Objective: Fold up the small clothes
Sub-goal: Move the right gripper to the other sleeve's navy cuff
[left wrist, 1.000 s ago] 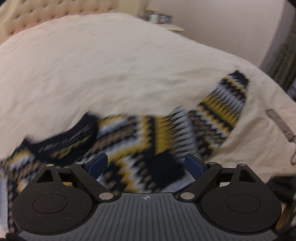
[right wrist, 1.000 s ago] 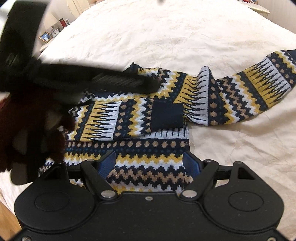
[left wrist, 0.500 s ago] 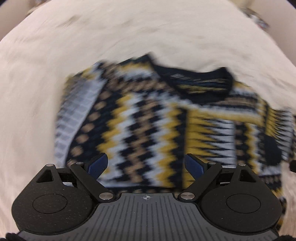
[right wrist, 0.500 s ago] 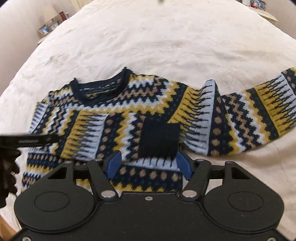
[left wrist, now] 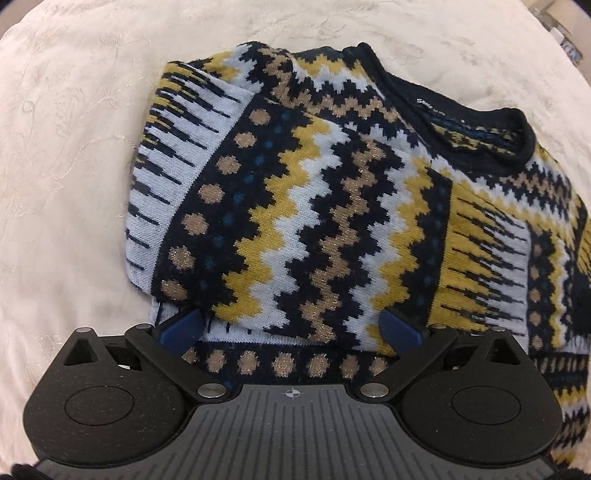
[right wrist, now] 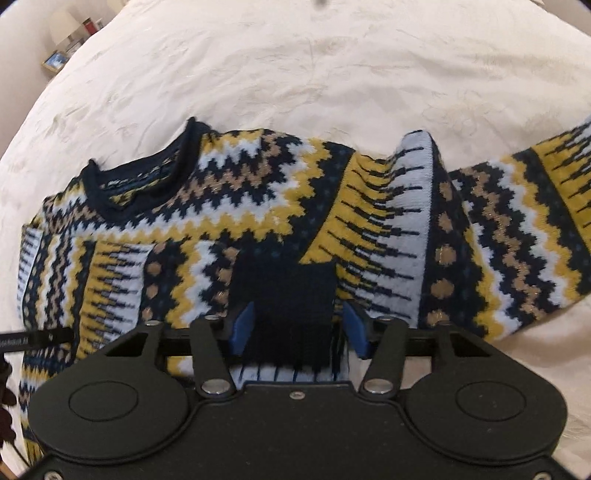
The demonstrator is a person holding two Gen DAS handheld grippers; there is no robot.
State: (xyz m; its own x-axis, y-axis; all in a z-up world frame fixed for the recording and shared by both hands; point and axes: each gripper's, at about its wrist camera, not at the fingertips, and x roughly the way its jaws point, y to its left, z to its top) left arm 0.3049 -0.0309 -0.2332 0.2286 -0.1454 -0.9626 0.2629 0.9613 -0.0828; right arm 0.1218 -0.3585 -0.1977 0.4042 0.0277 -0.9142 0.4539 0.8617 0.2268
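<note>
Cream embossed bedspread fills background; lamp and framed picture far left.

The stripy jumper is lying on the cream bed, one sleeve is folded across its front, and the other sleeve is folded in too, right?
Not quite. The jumper does lie on the cream bed with one sleeve folded across its front, but the other sleeve is not folded in: it stretches out sideways over the bed. The right wrist view shows it.

Sweater: my right wrist view cuts its outstretched sleeve at the right edge; my gripper housing hides the near hem. Neck label: print too small to read. Far-left bedside items: too small to identify.
</note>
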